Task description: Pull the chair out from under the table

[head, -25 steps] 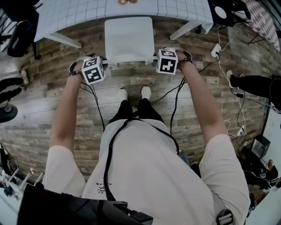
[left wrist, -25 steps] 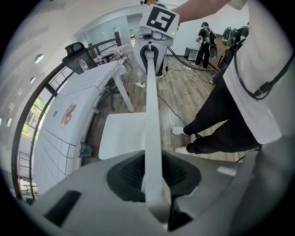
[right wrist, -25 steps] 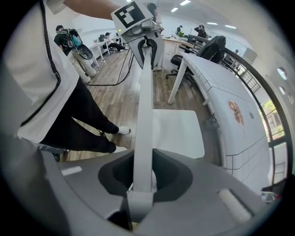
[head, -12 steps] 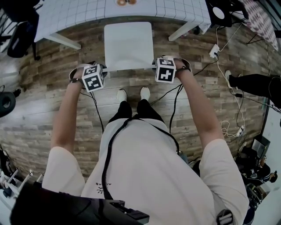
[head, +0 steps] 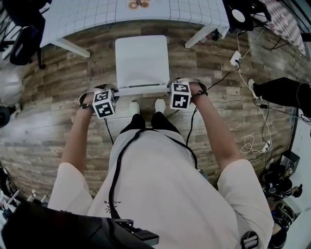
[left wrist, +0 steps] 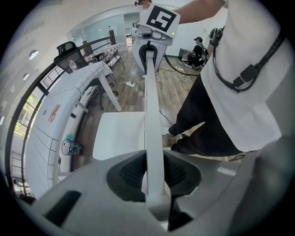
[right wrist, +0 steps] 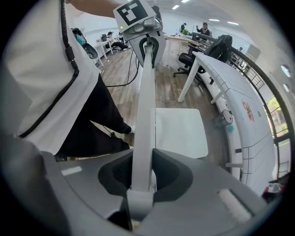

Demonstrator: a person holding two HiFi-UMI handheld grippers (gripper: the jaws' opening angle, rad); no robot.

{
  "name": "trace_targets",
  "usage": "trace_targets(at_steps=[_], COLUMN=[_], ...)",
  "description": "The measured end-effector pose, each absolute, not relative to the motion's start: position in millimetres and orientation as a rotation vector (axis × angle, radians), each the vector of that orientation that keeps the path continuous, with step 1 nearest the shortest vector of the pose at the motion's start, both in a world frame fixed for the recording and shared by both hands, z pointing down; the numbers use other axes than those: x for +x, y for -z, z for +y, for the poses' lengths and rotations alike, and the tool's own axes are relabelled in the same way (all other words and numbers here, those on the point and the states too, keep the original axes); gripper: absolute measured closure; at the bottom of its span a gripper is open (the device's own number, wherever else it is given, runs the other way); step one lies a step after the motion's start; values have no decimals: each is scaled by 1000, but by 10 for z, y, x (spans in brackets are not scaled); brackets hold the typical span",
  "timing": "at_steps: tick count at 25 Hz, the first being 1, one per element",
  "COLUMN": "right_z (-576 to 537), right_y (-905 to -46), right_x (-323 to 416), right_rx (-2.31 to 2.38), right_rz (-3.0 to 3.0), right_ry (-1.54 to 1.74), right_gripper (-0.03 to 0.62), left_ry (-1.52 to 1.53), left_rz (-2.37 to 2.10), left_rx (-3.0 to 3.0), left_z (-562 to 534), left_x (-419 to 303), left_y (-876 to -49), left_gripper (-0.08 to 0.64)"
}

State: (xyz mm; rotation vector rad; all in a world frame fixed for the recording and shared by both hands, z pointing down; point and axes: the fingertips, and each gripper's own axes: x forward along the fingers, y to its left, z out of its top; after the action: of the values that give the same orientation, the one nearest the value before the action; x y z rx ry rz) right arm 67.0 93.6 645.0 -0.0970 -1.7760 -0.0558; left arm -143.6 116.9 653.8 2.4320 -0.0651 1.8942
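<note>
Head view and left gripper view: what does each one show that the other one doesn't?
Only the head view shows the person's left arm and the marker cube on the left gripper. Only the left gripper view shows its jaws shut on the chair's backrest, plus a window. Both show the white chair seat, the gridded table and the right gripper.

Probably office: desks [right wrist: 220, 73], swivel chairs [right wrist: 186, 60]
</note>
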Motion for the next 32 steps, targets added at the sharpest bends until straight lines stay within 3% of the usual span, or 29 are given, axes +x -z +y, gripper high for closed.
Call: trace_targets(at_steps=[29,32], right_z=[1932,1934], right_y=[-6465,-6368], right_x=[756,761], right_rx=[-110,-121], right_rz=[-1786,-1816], right_ry=[1,-55], right_gripper=[494,475], left_ry=[-1831,-1689], left_rz=[-7,-78], left_rx=[2398,2420], left_z=[2166,2105], left_x=[-1334,-1260], left_y=[-6533,-6386], left_gripper=[463,409])
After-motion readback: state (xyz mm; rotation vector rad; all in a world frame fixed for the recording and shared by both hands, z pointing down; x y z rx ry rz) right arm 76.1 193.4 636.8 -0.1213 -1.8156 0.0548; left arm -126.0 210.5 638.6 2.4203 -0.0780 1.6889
